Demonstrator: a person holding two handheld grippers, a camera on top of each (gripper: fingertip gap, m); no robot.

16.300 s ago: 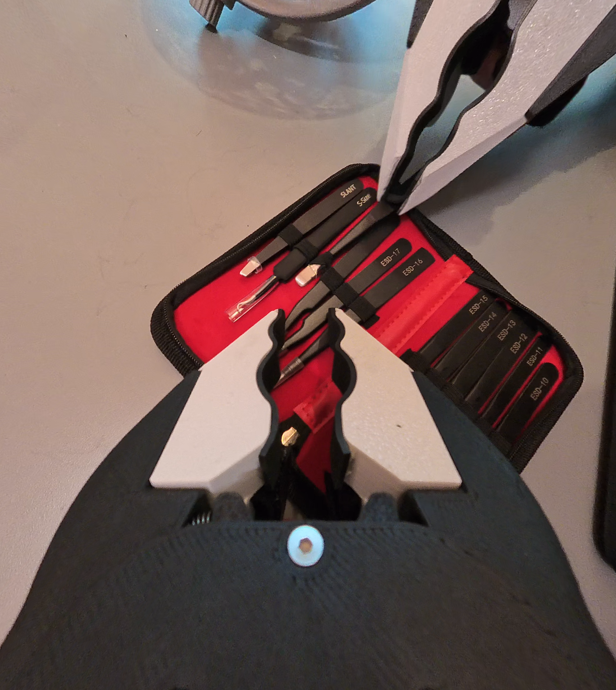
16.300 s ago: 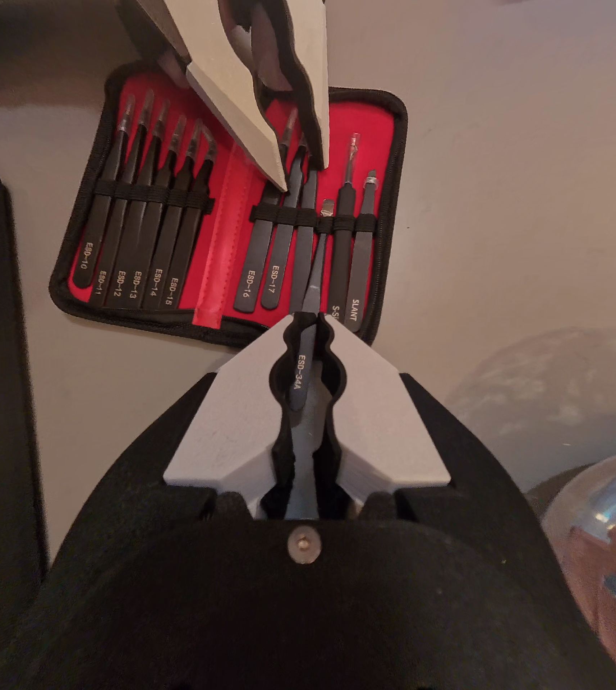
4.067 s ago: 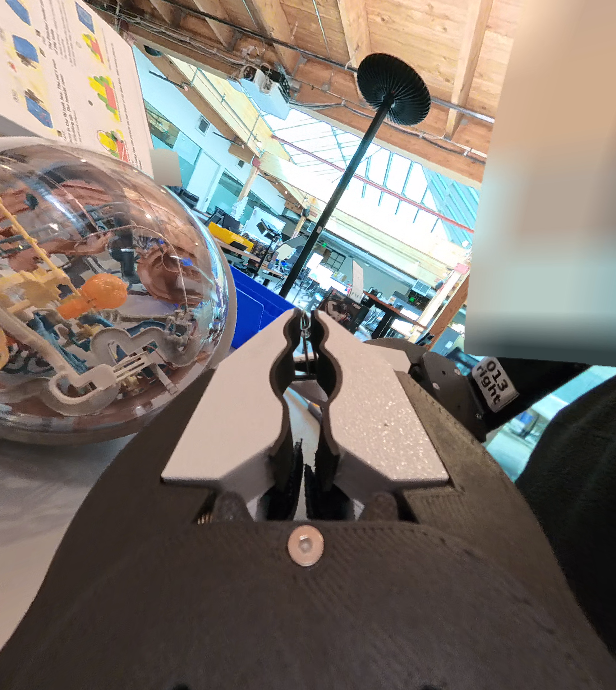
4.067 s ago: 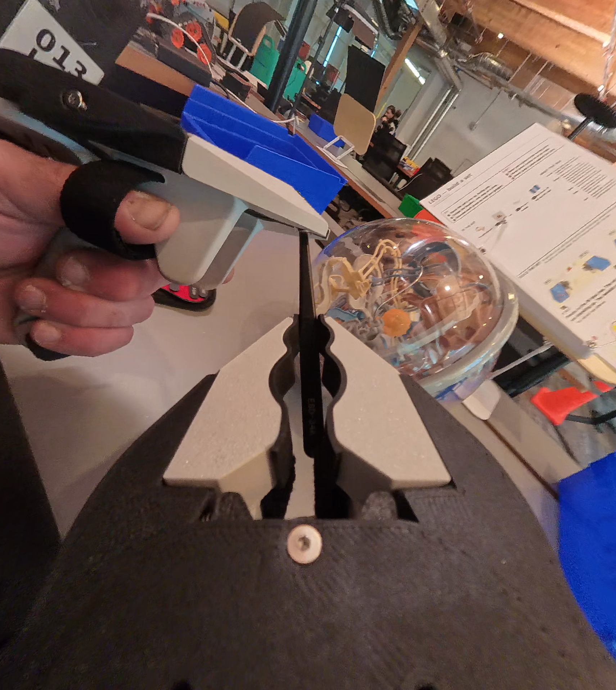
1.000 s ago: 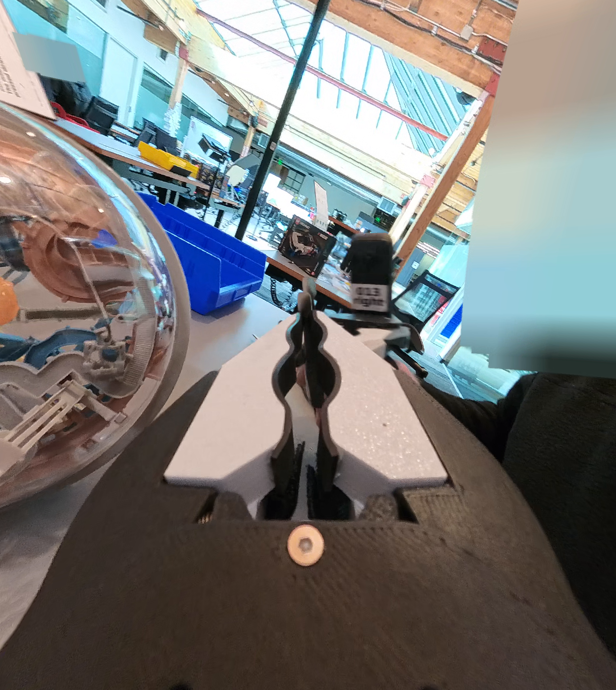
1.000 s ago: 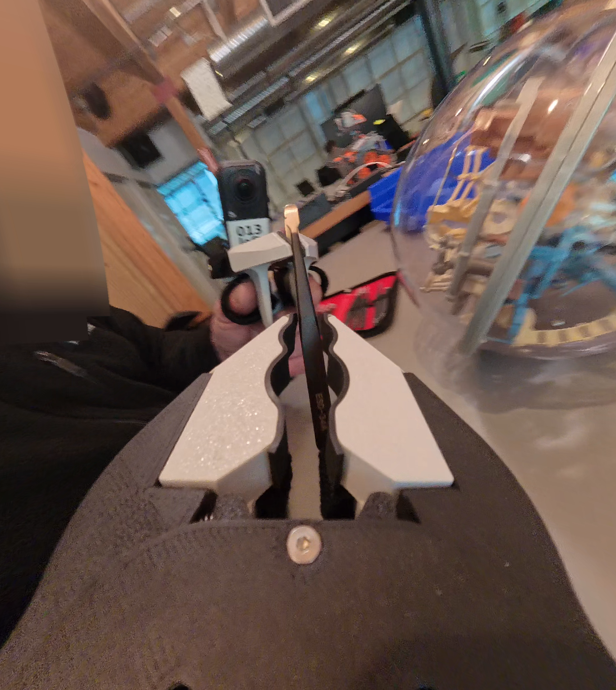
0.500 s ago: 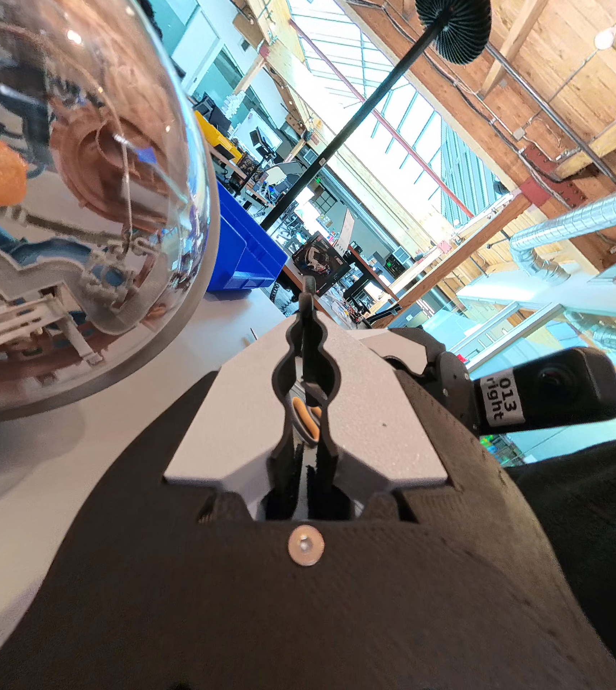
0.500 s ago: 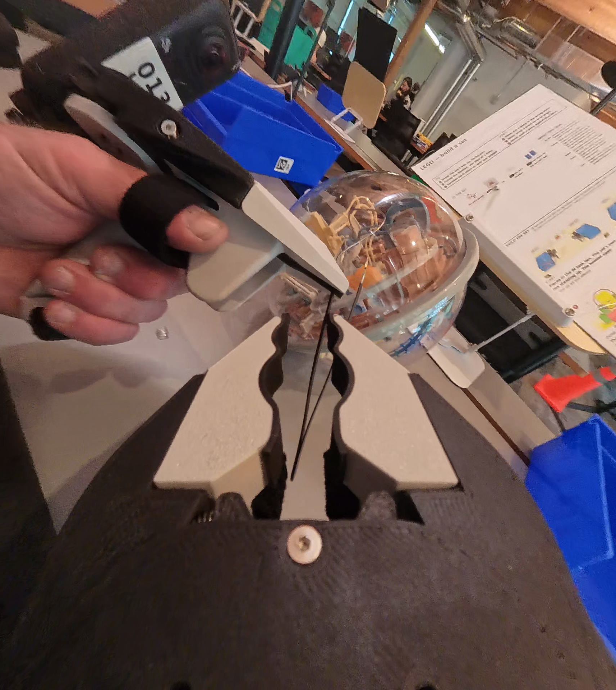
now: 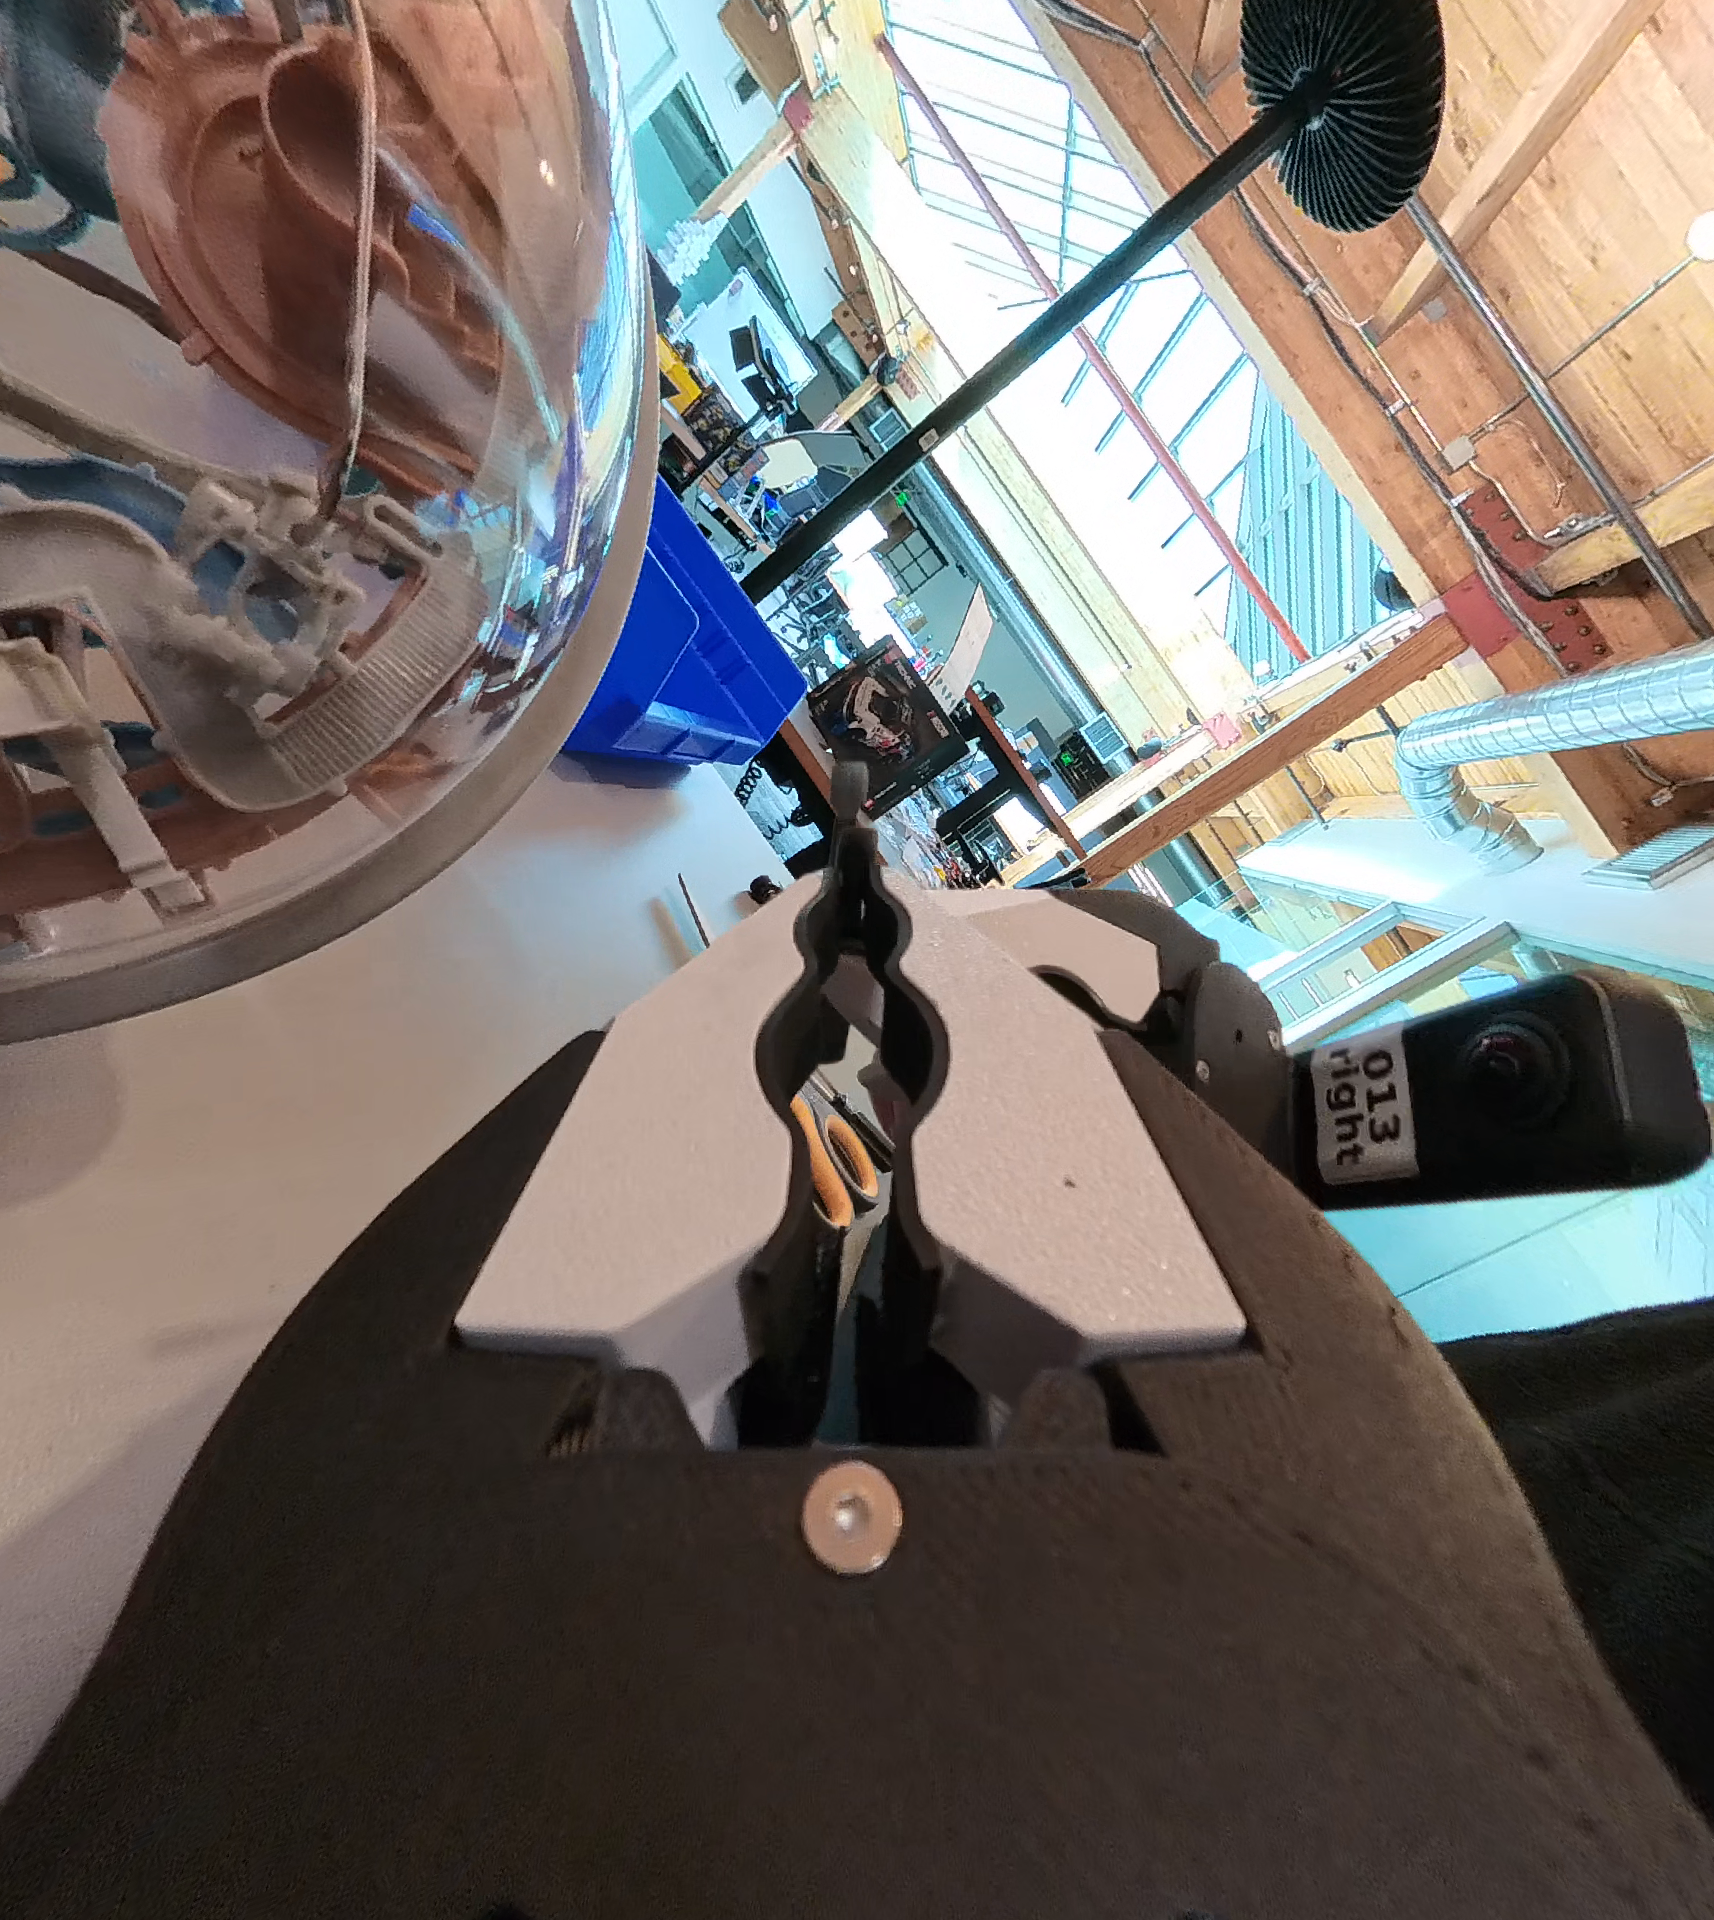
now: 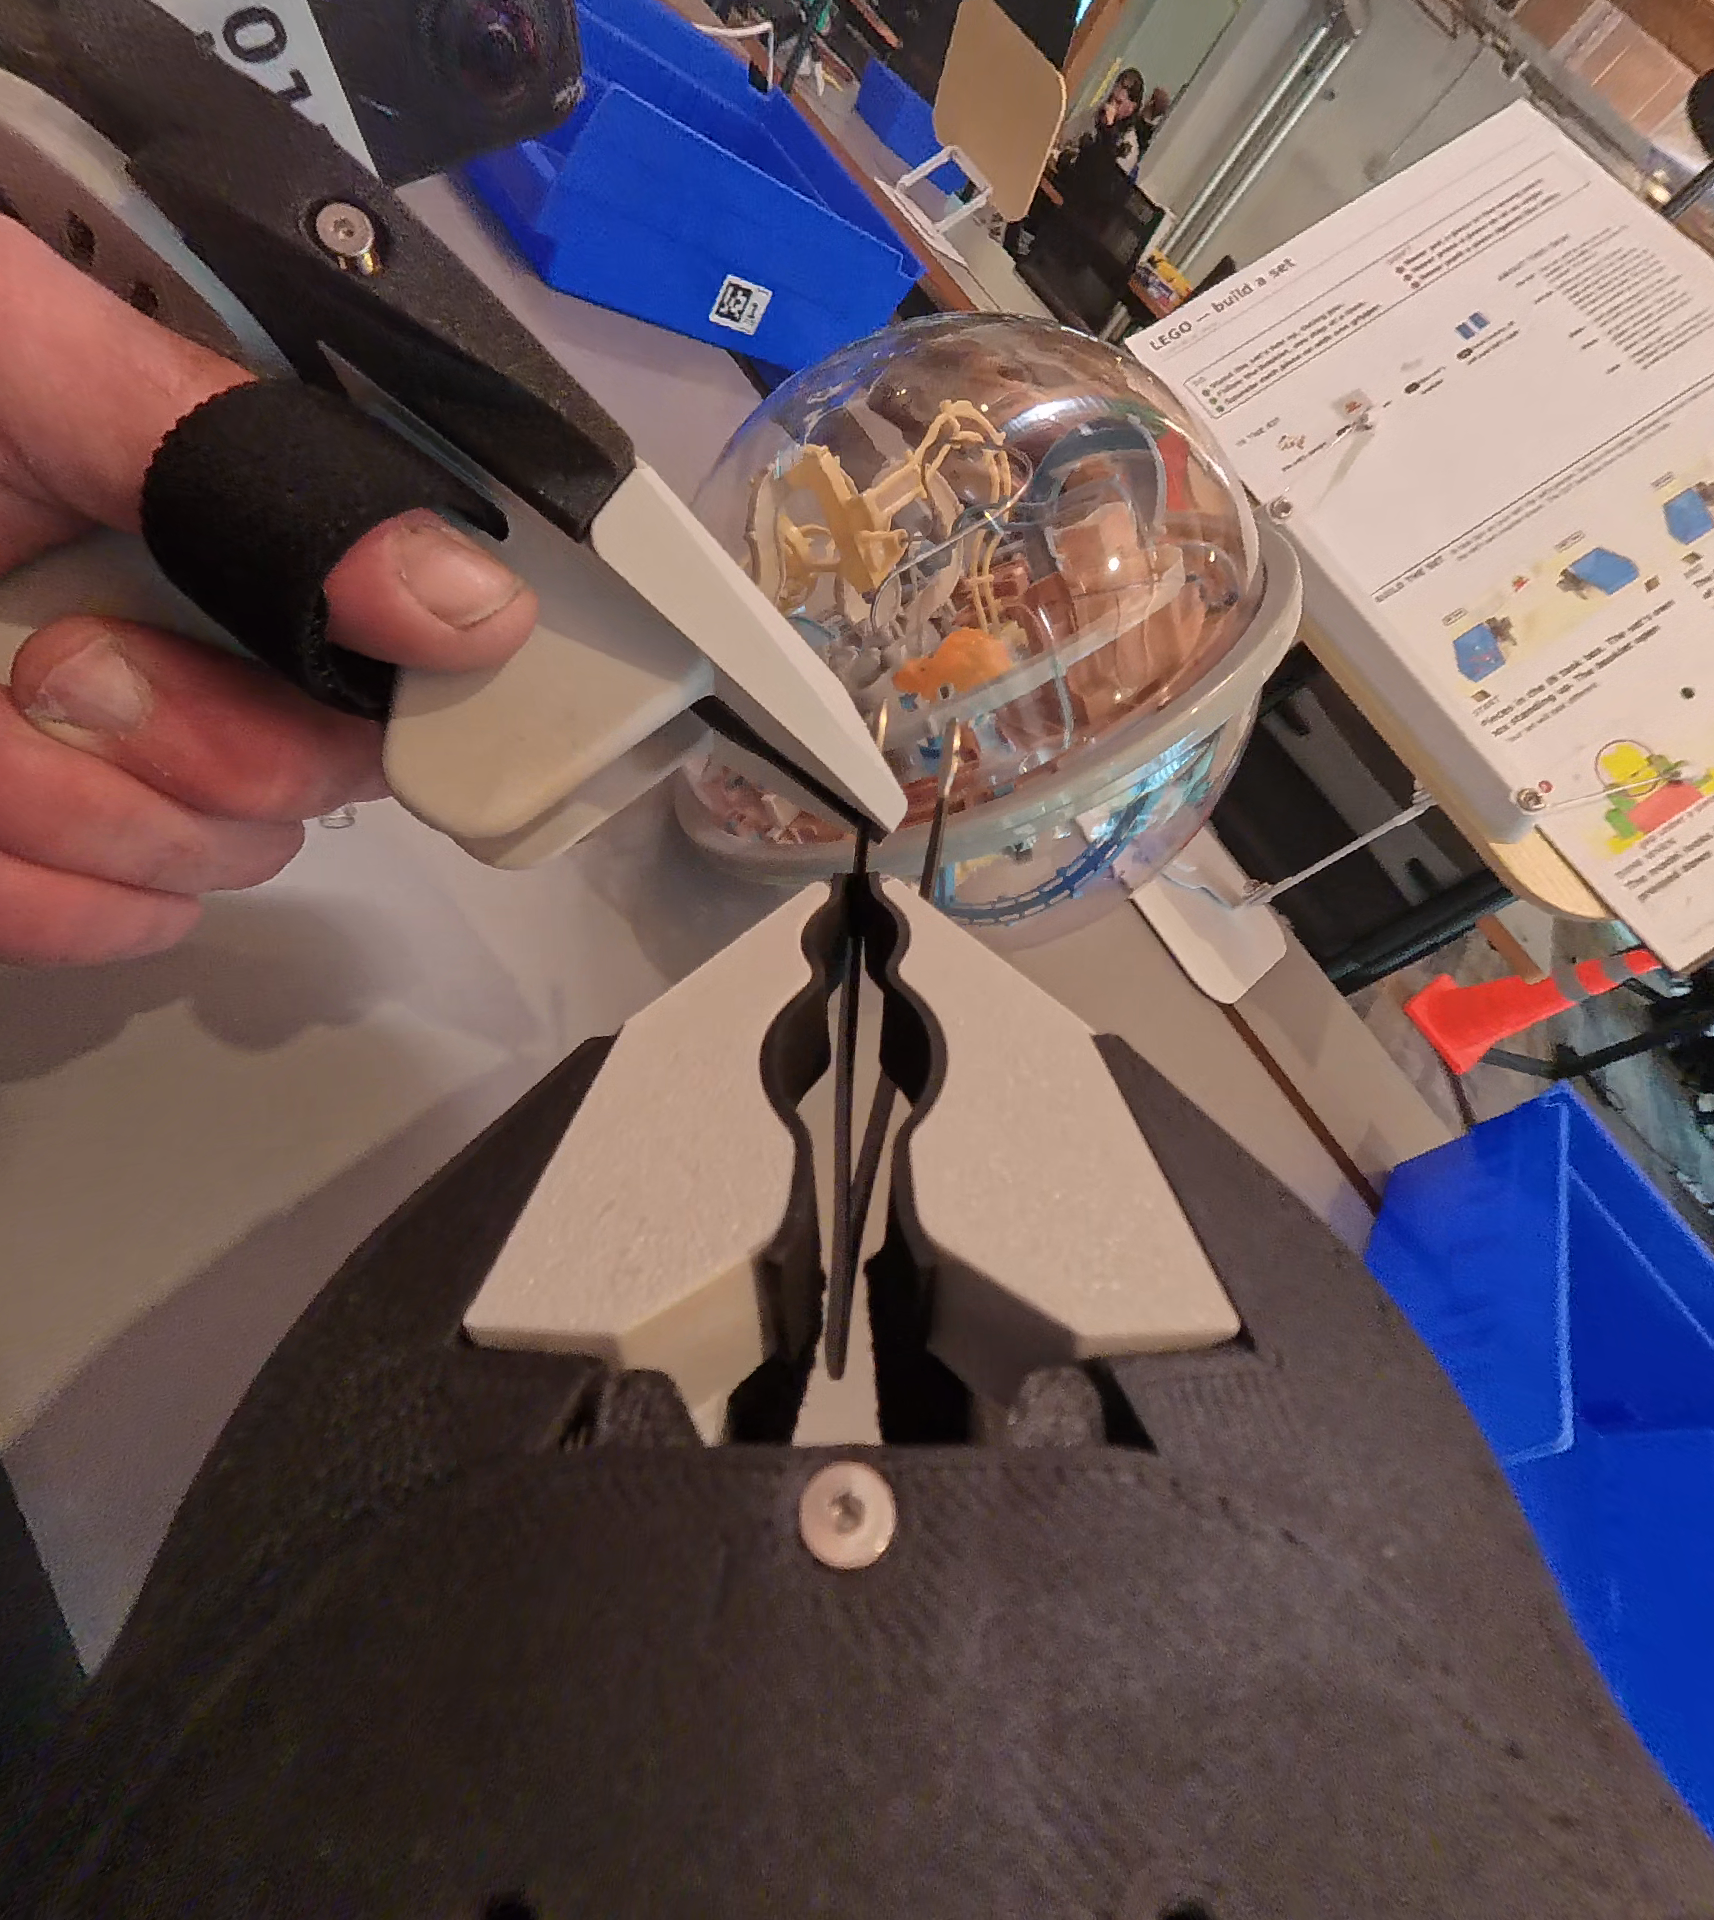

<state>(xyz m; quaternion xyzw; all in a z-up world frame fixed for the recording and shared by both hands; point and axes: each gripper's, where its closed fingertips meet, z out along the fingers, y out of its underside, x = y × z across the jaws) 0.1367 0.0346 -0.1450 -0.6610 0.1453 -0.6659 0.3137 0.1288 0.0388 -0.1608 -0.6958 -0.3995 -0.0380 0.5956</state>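
- Two claws meet tip to tip above the counter (image 10: 209, 1091).
- Right claw (image 10: 861, 904) is clenched on black tweezers (image 10: 848, 1143), arms splayed forward.
- Left claw (image 10: 874, 816) pinches one tweezer arm.
- Clear maze globe (image 10: 998, 623) stands just beyond; blue bin (image 10: 1611, 1351) lies right.

Glossy clear plastic globe (image 10: 988, 582); matt black metal tweezers (image 10: 848, 1143); grainy grey claw (image 10: 858, 914).

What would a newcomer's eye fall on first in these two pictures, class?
Probably the clear maze ball on the pale table, just beyond both grippers. In front of it, the right gripper is shut on thin black tweezers, and the left gripper, held in a hand, pinches one tip.
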